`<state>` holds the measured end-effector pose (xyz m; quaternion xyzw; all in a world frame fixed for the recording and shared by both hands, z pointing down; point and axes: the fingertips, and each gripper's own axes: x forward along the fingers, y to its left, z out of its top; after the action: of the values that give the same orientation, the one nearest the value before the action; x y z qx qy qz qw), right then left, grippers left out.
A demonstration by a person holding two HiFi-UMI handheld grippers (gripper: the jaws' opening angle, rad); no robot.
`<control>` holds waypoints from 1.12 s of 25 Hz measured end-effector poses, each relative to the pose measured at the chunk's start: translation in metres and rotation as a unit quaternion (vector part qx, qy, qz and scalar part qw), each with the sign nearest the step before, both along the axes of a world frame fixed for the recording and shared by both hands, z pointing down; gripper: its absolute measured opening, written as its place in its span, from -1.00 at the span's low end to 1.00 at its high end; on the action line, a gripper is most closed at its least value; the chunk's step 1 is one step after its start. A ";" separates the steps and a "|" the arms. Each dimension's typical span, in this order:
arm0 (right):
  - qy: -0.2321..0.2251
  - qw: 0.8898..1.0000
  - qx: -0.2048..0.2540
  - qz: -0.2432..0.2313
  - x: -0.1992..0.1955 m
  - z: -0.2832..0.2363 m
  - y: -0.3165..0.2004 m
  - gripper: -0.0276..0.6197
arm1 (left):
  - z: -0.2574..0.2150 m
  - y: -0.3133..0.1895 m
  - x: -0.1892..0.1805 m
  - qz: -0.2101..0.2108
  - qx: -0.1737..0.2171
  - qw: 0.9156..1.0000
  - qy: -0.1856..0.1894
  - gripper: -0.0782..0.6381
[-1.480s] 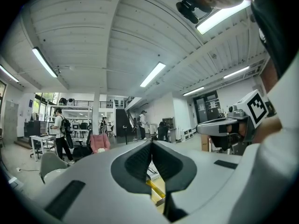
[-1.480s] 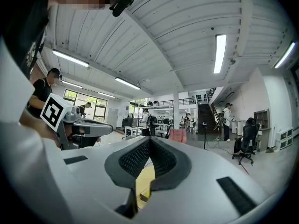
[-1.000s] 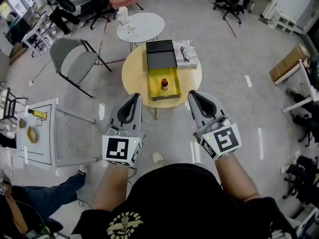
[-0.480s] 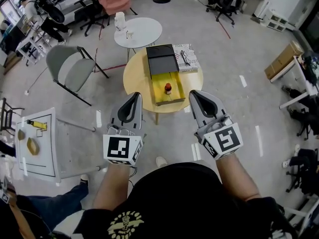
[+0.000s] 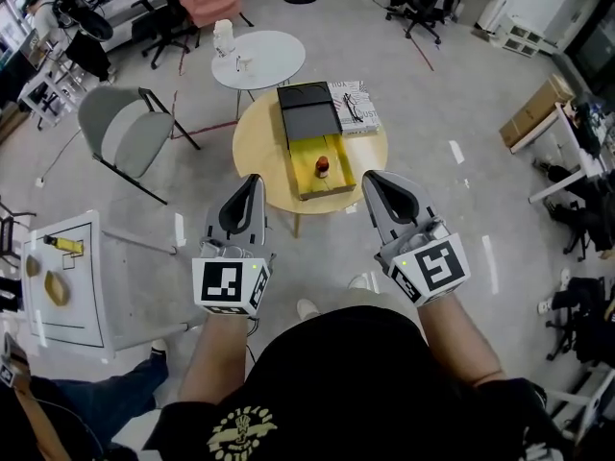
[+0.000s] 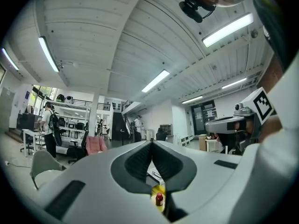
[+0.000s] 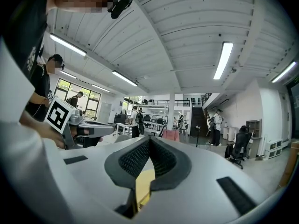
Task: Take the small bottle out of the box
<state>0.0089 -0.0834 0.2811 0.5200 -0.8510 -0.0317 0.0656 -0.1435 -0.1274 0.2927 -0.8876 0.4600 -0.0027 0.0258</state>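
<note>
A small bottle (image 5: pixel 322 166) with a red cap stands in the open yellow box (image 5: pixel 309 177), whose black lid part (image 5: pixel 307 111) lies behind it on a round wooden table (image 5: pixel 259 152). My left gripper (image 5: pixel 253 182) and right gripper (image 5: pixel 370 179) are both shut and empty, held level side by side short of the table's near edge. In the left gripper view the bottle (image 6: pixel 159 199) shows small below the closed tips of the left gripper (image 6: pixel 152 143). A strip of the yellow box (image 7: pixel 144 183) shows under the right gripper (image 7: pixel 149 139).
A magazine (image 5: pixel 354 104) lies beside the box. Behind stands a white round table (image 5: pixel 269 60) with a jug (image 5: pixel 223 36). A grey folding chair (image 5: pixel 120 128) is at the left, a low white table (image 5: pixel 91 286) nearer left, a cardboard box (image 5: pixel 536 113) at the right.
Both grippers have moved forward a little towards the round table with the person. Their jaws have stayed shut. The bottle and box have not moved.
</note>
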 end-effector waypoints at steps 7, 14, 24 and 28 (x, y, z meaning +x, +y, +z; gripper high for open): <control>-0.010 1.000 -0.008 0.006 0.006 0.006 -0.004 -0.88 | 0.002 0.003 0.001 0.005 -0.002 1.000 -0.008 -0.74; -0.015 1.000 -0.004 -0.013 -0.003 0.007 -0.021 -0.88 | 0.002 -0.007 -0.007 -0.011 -0.001 1.000 -0.017 -0.74; -0.019 1.000 -0.021 -0.005 0.022 0.025 -0.056 -0.88 | 0.012 -0.043 0.016 -0.007 -0.010 1.000 -0.024 -0.74; -0.019 1.000 -0.023 -0.006 0.030 0.028 -0.071 -0.88 | 0.016 -0.057 0.023 -0.009 -0.013 0.999 -0.028 -0.74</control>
<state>0.0389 -0.1546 0.3096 0.5135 -0.8559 -0.0024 0.0609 -0.1202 -0.1843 0.3090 -0.8830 0.4673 -0.0332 0.0270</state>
